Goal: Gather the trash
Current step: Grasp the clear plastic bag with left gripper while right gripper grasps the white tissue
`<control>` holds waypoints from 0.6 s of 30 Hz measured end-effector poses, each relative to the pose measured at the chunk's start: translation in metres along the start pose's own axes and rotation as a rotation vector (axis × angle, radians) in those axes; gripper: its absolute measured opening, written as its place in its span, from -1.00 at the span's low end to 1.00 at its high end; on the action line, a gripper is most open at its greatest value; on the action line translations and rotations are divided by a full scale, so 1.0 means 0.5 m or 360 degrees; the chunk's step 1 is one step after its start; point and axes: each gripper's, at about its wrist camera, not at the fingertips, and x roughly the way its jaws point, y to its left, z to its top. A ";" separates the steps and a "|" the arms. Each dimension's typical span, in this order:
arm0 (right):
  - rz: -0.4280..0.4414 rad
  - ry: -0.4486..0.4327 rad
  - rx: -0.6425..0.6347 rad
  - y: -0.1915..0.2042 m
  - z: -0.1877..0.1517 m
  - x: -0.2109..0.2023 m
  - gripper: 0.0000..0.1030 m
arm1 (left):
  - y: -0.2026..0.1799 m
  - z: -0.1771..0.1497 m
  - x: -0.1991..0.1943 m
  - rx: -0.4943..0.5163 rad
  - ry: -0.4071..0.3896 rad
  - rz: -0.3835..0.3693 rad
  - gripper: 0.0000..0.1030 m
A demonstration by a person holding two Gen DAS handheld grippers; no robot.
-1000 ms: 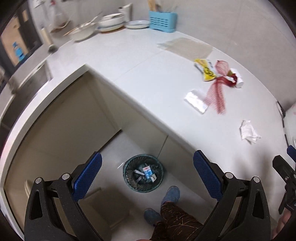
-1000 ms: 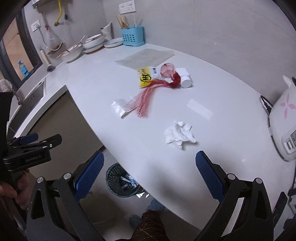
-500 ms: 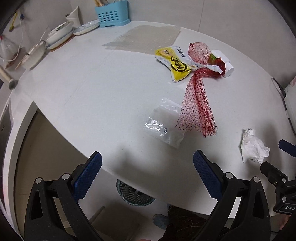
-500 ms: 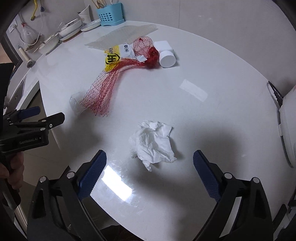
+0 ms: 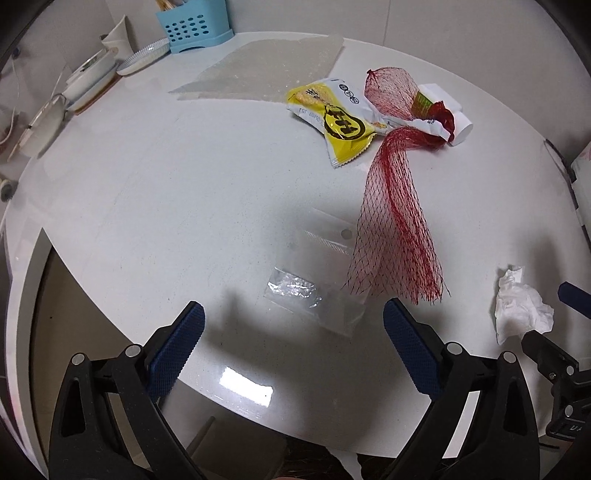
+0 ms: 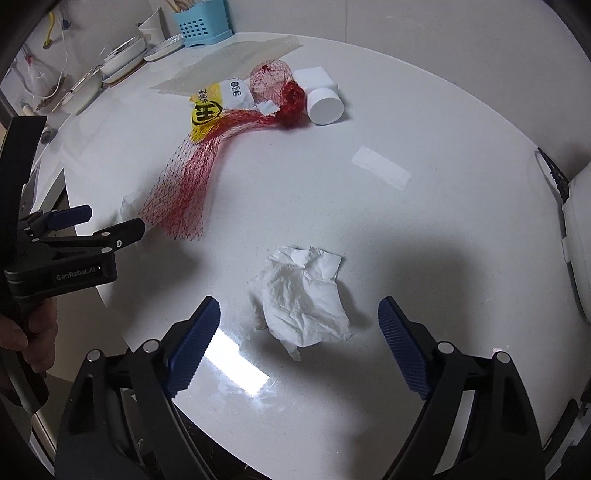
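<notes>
On the white counter (image 5: 147, 192) lie a clear plastic bag (image 5: 317, 291), a red mesh net (image 5: 395, 229), a yellow snack wrapper (image 5: 332, 118), a white bottle (image 6: 321, 99) and a crumpled white tissue (image 6: 303, 299). My left gripper (image 5: 293, 339) is open and empty, just short of the clear bag, its jaws wider than the bag. My right gripper (image 6: 297, 343) is open and empty, its jaws either side of the tissue's near edge. The left gripper also shows in the right wrist view (image 6: 92, 225), and the tissue in the left wrist view (image 5: 517, 306).
A translucent mat (image 5: 266, 74) lies behind the trash. A blue utensil holder (image 5: 192, 26), plates and bowls (image 5: 92, 77) stand at the back left. A white appliance (image 6: 580, 251) stands at the right edge. The counter's front edge (image 5: 122, 314) drops off beneath both grippers.
Both grippers have moved forward from over the floor and bin onto the counter. The left has closed in on the clear bag, the right on the tissue. Both stay open.
</notes>
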 end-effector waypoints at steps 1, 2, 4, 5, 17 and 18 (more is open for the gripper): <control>-0.0016 -0.0003 0.0017 0.000 0.002 -0.001 0.63 | 0.004 0.002 0.002 -0.0008 0.0005 -0.0014 0.84; -0.0025 -0.0005 0.0027 0.001 0.003 -0.001 0.63 | 0.008 0.004 0.005 -0.0011 0.0011 -0.0034 0.84; -0.0050 -0.0012 0.0037 0.005 0.004 0.000 0.63 | 0.013 0.006 0.009 0.0005 0.0016 -0.0057 0.84; -0.0071 -0.0011 0.0048 0.008 0.003 0.000 0.63 | 0.015 0.008 0.012 0.0023 0.0019 -0.0056 0.85; -0.0150 0.0084 0.0246 0.022 -0.017 0.041 0.33 | -0.005 0.008 0.032 0.0288 0.0055 -0.0111 0.67; -0.0154 0.0088 0.0249 0.023 -0.018 0.043 0.29 | -0.004 0.008 0.034 0.0296 0.0065 -0.0111 0.62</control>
